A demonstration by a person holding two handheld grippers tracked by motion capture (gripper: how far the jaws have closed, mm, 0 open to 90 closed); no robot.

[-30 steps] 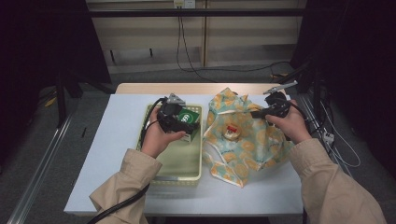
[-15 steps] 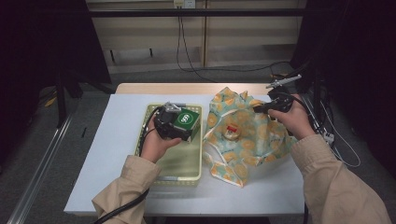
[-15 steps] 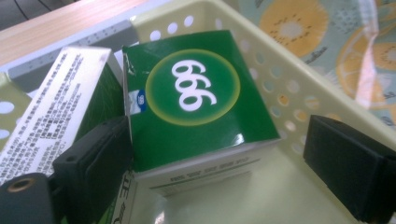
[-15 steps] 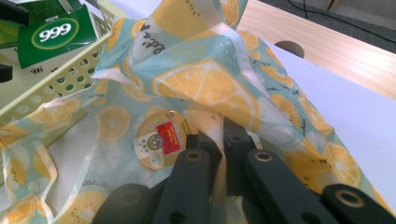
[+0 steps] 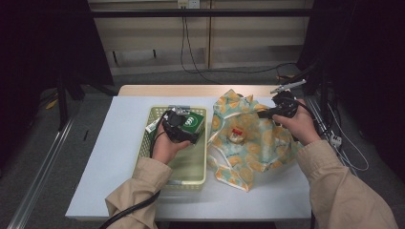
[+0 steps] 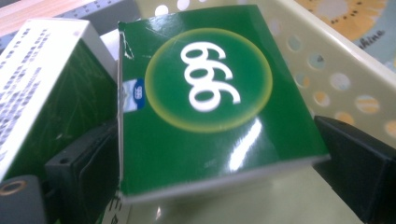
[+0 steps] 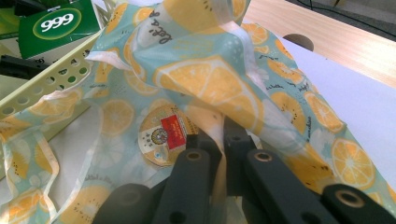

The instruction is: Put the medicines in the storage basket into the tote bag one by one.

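Between the left fingers (image 6: 84,172), green box (image 6: 205,107)

The green box (image 6: 210,107) bears "999" in white inside a yellow-green ring. The lemon-print bag (image 7: 210,84) carries small script at its twelve o'clock edge, too small to read.

The left half of the bench (image 5: 110,157) is left bare, and open passage is offered there from the near edge to the far edge. The middle is taken up by the yellow perforated basket (image 5: 191,177), whose raised walls must be cleared from above. Its far end is blocked by the green box (image 6: 205,107), clamped in the left gripper (image 5: 179,128), with a second box (image 6: 42,79) just beside it; the near end of the basket floor is left open. To the right, the bench is covered by the lemon-print bag (image 5: 258,152), pressed against the basket wall, with a round jar (image 7: 163,135) seen through it. One fold is pinched by the right gripper (image 5: 279,110). A narrow bare strip is left along the near edge.
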